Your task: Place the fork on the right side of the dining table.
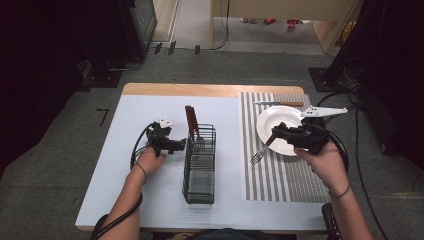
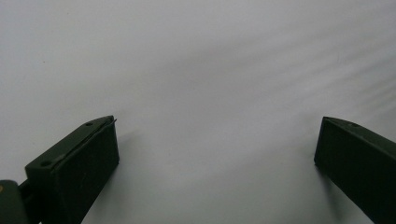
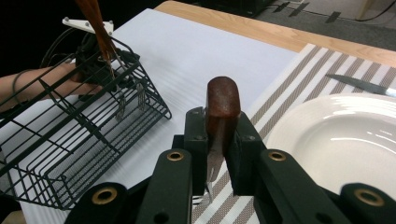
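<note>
Fork [image 1: 262,150], pinched by its brown handle in the right claw [image 3: 222,140], hangs over the striped mat [image 1: 280,180]; the left claw [image 2: 217,149], spread wide, faces bare surface [image 2: 210,70] beside the wire basket [image 1: 199,165].

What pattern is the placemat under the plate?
Grey and white stripes on the placemat, clearest in the high view, beneath the white plate.

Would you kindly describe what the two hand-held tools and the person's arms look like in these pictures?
Both tools are black. The left tool carries a pale three-cornered plate on top and trails a looping black cable. The right tool carries a similar pale plate and a black cable too; its two flat black fingers sit on arms with brass-coloured rivets. The forearms are bare, with a thin band on each wrist.
</note>
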